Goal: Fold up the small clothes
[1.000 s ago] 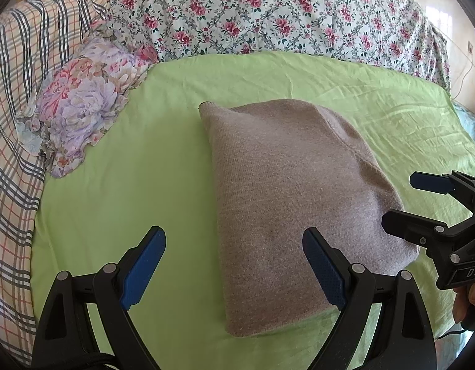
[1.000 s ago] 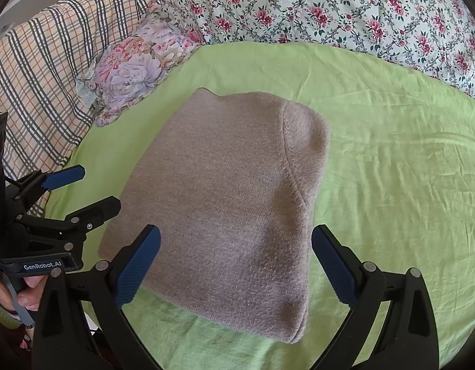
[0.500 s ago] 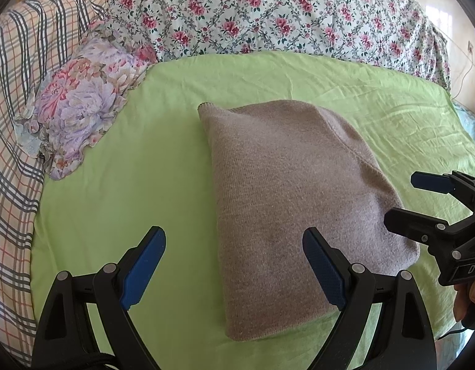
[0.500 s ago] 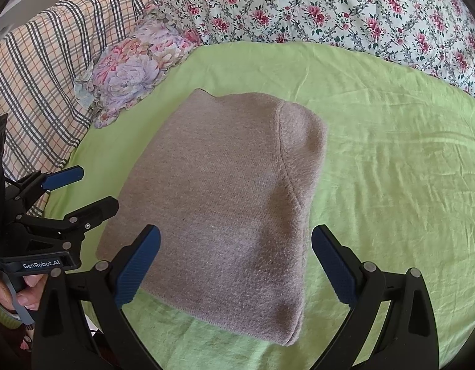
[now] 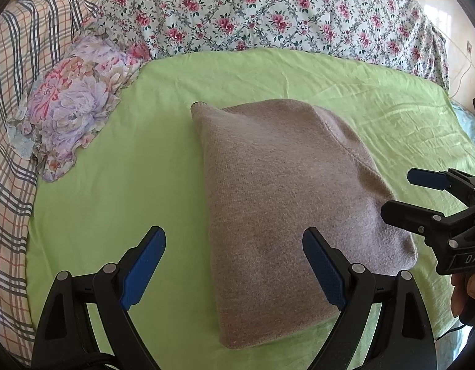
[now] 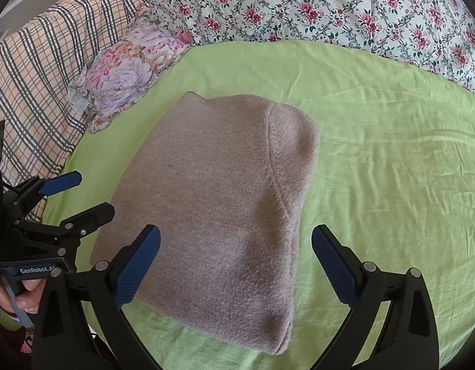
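Observation:
A taupe knit garment (image 5: 286, 203) lies folded into a compact rectangle on the green sheet (image 5: 120, 191); in the right wrist view the garment (image 6: 219, 203) fills the middle. My left gripper (image 5: 234, 271) hovers open above the garment's near left edge, nothing between its blue pads. My right gripper (image 6: 236, 266) is open too, held over the garment's near right corner. Each gripper shows in the other's view: the right gripper (image 5: 400, 194) at the right edge, the left gripper (image 6: 83, 195) at the left edge, both apart from the cloth.
A floral quilt (image 5: 268, 12) is bunched along the far side. A flowered pillow (image 5: 74, 101) and a plaid blanket (image 5: 9, 98) lie at the left. A hand (image 6: 18, 296) holds the left gripper's handle. Bare green sheet (image 6: 391, 154) extends right of the garment.
Both grippers have drifted back slightly from the garment; the folded garment itself has not moved and both stay open.

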A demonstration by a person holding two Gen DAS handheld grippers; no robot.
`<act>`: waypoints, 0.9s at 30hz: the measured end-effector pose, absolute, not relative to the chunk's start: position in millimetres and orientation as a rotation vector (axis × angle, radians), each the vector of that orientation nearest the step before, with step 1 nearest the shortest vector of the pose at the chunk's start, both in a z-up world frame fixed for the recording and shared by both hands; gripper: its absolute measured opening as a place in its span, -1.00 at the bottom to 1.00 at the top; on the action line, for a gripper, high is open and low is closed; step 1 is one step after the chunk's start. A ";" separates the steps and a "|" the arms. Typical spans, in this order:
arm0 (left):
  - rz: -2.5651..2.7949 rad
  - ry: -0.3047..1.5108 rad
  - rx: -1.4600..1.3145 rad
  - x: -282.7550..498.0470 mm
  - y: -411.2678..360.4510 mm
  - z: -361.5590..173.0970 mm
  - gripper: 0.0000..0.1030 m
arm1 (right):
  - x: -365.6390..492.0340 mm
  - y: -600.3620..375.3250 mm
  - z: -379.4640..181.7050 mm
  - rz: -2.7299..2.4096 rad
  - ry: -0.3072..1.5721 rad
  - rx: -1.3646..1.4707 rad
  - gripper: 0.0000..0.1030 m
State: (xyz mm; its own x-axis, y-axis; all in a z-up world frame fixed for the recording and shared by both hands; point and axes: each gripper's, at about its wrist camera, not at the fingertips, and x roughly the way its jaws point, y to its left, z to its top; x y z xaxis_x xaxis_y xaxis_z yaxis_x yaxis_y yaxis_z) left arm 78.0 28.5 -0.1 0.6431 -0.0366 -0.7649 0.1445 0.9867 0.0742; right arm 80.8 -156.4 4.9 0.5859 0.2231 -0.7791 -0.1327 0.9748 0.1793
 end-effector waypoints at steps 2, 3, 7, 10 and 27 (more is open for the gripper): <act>-0.106 0.870 0.136 79.0 27.4 -0.8 0.77 | 81.6 -156.9 5.1 0.211 0.923 0.105 0.91; -0.106 0.872 0.136 79.4 27.0 -1.2 0.77 | 81.5 -156.4 5.0 0.209 0.925 0.105 0.91; -0.108 0.874 0.142 80.5 24.4 -0.9 0.77 | 82.9 -157.7 5.0 0.207 0.922 0.112 0.91; -0.108 0.869 0.154 81.6 22.6 0.4 0.77 | 84.6 -159.4 4.9 0.205 0.920 0.116 0.91; -0.064 0.838 0.155 83.8 29.3 3.9 0.77 | 84.1 -154.8 8.1 0.201 0.908 0.122 0.92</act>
State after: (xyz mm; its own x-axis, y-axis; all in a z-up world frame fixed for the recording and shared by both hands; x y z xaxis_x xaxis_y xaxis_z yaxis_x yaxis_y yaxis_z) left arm 83.8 29.3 3.9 0.6675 0.0044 -0.7446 0.1182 0.9867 0.1118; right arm 84.1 -154.8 8.1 0.5983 0.2241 -0.7693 -0.1210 0.9743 0.1897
